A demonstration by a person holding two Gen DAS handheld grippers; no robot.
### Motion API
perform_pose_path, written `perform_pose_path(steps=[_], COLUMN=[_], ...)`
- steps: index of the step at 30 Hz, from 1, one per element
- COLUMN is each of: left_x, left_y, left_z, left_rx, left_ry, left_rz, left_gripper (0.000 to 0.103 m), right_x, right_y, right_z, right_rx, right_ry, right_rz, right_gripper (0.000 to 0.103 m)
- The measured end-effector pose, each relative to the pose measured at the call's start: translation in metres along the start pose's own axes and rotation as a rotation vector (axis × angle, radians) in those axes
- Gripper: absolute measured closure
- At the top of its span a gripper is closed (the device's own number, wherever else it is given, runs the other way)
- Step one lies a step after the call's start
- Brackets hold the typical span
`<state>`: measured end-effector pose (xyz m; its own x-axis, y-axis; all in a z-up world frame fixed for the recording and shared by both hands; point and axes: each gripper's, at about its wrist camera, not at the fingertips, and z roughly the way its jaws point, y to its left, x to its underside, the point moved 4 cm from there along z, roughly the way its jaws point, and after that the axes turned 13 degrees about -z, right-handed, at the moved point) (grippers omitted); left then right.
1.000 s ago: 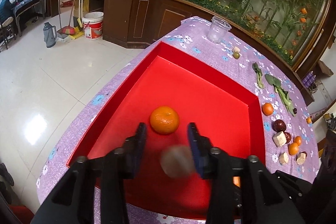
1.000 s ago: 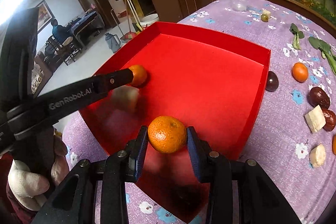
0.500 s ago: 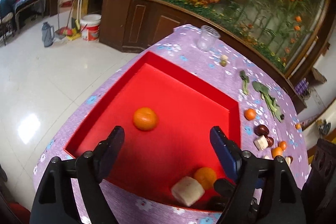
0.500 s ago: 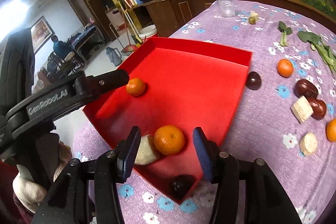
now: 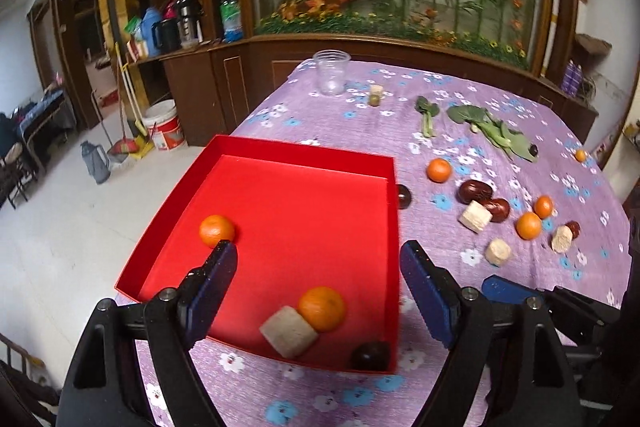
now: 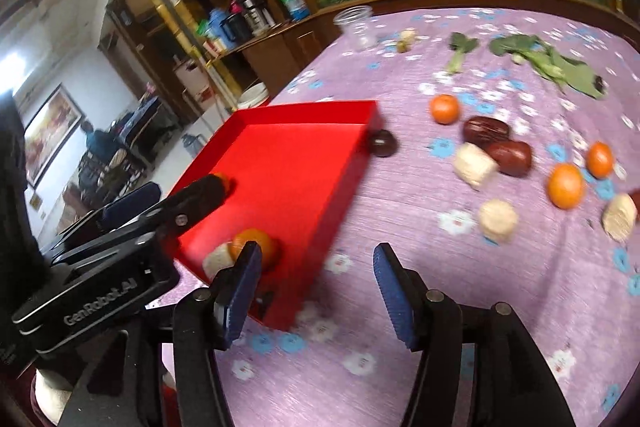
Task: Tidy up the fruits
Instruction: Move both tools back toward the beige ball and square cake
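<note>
A red tray [image 5: 304, 151] on the purple flowered cloth holds a tangerine [image 5: 216, 230] at its left. In its near corner lie a second tangerine [image 5: 322, 308], a pale cube [image 5: 289, 331] and a dark date [image 5: 370, 355]. My left gripper [image 5: 318, 259] hangs open above the tray's near part, holding nothing. My right gripper [image 6: 316, 255] is over the cloth by the tray's right wall [image 6: 340, 195]; its jaws are opening with nothing between them. Loose tangerines [image 6: 565, 185], dates [image 6: 486, 131] and pale pieces [image 6: 498, 221] lie to the right.
A clear cup [image 5: 331, 73], a small green fruit [image 5: 375, 99] and leafy greens [image 5: 492, 131] lie at the table's far side. One dark date [image 5: 404, 195] rests against the tray's outer right wall. The table edge drops to a tiled floor on the left.
Both grippers opened, leaving the pale cube and a tangerine in the tray's near corner. Both then drew back and swung right, so the loose fruit now shows.
</note>
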<state>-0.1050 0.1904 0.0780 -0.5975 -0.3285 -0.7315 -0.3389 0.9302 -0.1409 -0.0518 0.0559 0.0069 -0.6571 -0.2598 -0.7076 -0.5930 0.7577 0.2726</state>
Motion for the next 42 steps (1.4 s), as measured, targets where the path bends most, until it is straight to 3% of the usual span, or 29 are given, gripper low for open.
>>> perform_pose_path(steps=[21, 25, 28, 34, 37, 39, 41, 42], left_x=[0.025, 0.030, 0.035, 0.041, 0.043, 0.045, 0.048, 0.049], left_y=[-0.064, -0.067, -0.072, -0.083, -0.088, -0.096, -0.107, -0.113], left_z=[0.007, 0.020, 0.031, 0.043, 0.051, 0.059, 0.066, 0.070], left_rx=[0.034, 0.101, 0.120, 0.196, 0.226, 0.252, 0.277, 0.291], left_ry=[0.027, 0.094, 0.138, 0.186, 0.216, 0.246, 0.276, 0.291], left_rz=[0.122, 0.093, 0.092, 0.079, 0.066, 0.064, 0.081, 0.094], left_gripper=[0.020, 0.021, 0.027, 0.027, 0.027, 0.033, 0.047, 0.049], right_x=[0.045, 0.051, 0.052, 0.045, 0.039, 0.034, 0.031, 0.030], right_y=[-0.103, -0.122, -0.135, -0.168, -0.180, -0.182, -0.184, -0.186], right_z=[-0.063, -0.074, -0.083, -0.096, -0.095, -0.087, -0.076, -0.070], right_rx=[0.123, 0.146, 0.179, 0.303, 0.317, 0.314, 0.313, 0.314], right_ry=[-0.068, -0.069, -0.066, -0.044, -0.034, -0.020, 0.005, 0.018], right_rz=[0.197, 0.218, 0.213, 0.186, 0.175, 0.162, 0.157, 0.159], right_gripper=[0.039, 0.039, 0.039, 0.039, 0.040, 0.040, 0.040, 0.040])
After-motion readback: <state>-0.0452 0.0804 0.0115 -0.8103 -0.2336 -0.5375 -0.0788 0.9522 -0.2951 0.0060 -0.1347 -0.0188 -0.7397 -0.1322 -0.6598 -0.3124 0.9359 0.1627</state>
